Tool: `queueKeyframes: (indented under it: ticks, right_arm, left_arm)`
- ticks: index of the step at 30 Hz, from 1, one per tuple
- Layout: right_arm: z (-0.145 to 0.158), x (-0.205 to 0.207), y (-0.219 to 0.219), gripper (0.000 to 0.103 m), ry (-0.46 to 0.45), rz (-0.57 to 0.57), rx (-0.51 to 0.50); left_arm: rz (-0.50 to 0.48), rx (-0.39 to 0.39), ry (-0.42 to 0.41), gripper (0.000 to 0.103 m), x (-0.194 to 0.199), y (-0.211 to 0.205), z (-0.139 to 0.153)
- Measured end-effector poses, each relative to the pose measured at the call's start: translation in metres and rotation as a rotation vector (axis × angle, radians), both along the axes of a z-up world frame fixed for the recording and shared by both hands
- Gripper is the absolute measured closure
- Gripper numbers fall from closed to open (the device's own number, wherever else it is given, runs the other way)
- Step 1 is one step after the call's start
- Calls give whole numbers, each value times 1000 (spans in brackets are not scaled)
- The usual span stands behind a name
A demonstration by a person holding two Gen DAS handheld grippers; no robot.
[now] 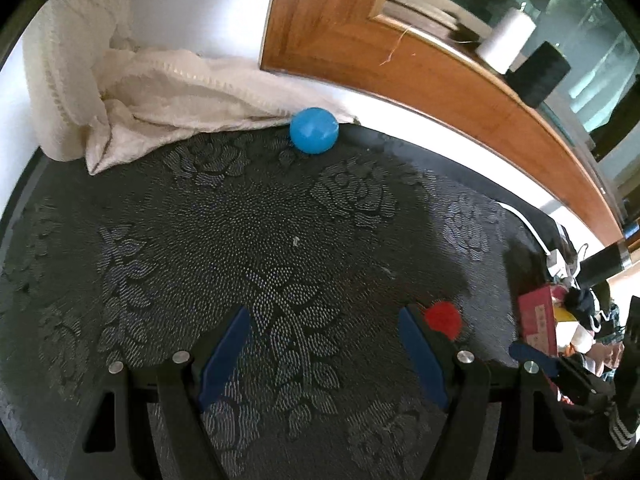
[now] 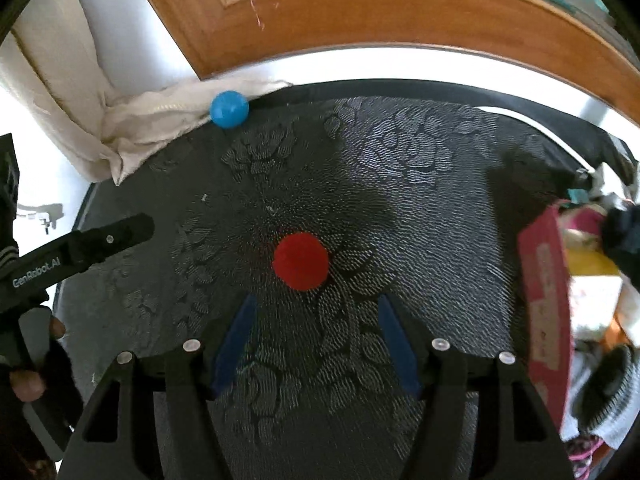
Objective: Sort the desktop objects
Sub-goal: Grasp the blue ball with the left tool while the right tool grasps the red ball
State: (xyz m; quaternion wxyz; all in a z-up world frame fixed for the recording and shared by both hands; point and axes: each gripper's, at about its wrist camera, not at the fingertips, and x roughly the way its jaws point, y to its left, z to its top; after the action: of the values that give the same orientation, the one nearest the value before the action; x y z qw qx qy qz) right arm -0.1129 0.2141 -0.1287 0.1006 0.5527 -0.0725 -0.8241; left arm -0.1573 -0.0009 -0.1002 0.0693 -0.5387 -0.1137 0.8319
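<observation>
The right tool [image 2: 316, 336] stands with its jaws apart and nothing between them, above the dark embossed worktop [image 2: 420, 184]. The red pom-pom [image 2: 301, 261] lies just beyond its fingertips, centred on the gap and not touched. The left tool [image 1: 324, 344] is likewise spread and empty; in its view the same red pom-pom [image 1: 443, 317] sits just outside the right-hand finger, partly hidden behind it.

Open worktop surrounds both tools on all sides. The far edge is bounded by a cream cloth [image 1: 168, 92] and a wooden frame [image 1: 340, 32]. The blue ball [image 1: 314, 130] rests at that far edge, touching the cloth, well apart from the pom-pom. A pink box [image 2: 546, 300] stands at the right-hand edge.

Count: one red pom-pom, one blue ball, one pink box, two tools.

The items behind the pink box are cluttered and blurred and cannot be identified. The box is cut off by the lens margin.
</observation>
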Motion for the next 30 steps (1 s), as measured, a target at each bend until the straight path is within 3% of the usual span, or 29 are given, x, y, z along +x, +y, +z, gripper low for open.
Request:
queueKeyframes:
  ticks: [8,10,12,15,30]
  right_arm:
    - [-21,-30,-15,36,-33,14,3]
    - [-28,-36,-17,45,-51,19,6]
    - [-35,-39,-18,64,-74,23,6]
    - [-36,-37,-17,68,-74,26,-2]
    - [-19,-28,2,68,-40,-23,-44]
  left_arm:
    - [9,10,-26,25,-28,-9,-21]
    - [13,15,-30,25,-36,-10,-25]
    - [13,18,-32,25,-43,-9,-29]
    - [9,20,-34,25,-53,-7,-34]
    - [39,-23,54,25,-143,1,-36]
